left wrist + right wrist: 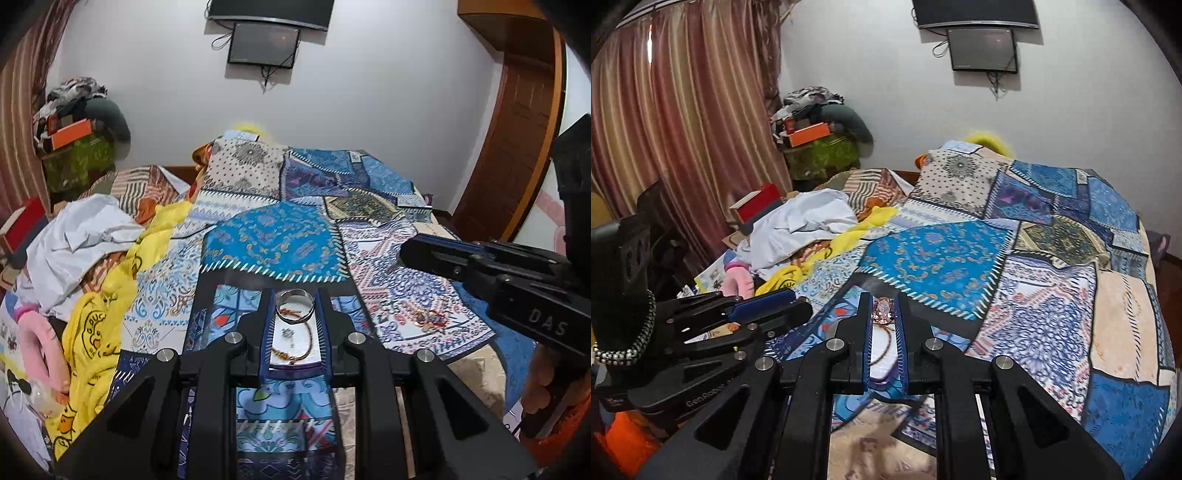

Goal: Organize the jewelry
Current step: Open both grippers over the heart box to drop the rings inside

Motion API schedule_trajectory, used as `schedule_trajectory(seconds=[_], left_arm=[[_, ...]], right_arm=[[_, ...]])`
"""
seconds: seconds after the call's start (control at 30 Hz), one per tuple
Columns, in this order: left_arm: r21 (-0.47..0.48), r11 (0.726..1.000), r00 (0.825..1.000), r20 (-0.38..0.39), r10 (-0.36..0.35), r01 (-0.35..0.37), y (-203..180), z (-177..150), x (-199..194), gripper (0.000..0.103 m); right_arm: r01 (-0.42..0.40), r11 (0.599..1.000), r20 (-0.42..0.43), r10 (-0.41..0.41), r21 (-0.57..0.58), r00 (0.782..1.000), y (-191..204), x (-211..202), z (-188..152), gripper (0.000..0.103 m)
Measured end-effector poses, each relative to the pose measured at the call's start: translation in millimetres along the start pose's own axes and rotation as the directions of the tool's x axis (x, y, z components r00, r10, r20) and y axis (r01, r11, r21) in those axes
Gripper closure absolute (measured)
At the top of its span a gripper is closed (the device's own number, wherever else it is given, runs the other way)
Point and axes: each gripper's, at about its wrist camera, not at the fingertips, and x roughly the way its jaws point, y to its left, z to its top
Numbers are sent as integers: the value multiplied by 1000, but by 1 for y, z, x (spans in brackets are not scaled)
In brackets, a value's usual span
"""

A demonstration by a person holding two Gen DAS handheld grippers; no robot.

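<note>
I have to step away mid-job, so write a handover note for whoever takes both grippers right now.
Right gripper: shut on the oval pink-stone ring, held above the white tray.
Left gripper: open, empty, its fingers either side of the tray.
In the tray: silver metal bangle, brown cord bracelet, small silver pendant.
On the patchwork bedspread: a tangled gold and red jewelry pile, unsorted.
Left: place the ring, then sort the pile.
</note>
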Motion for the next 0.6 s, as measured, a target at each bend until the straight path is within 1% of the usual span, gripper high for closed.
schedule_trajectory(seconds=[0.17,0.4,0.6], left_arm=[[-16,1000,1000,-30,-2,2,11,-7,12,82],[-32,999,996,-82,-25,22,17,-18,34,82],[-43,998,992,-123,-43,38,21,-24,55,82]], right_arm=[[-16,1000,-29,16,-9,999,8,16,-1,93],[-31,1000,-91,31,-1,995,8,44,-7,93],[-23,1000,-151,24,5,988,6,61,-14,93]])
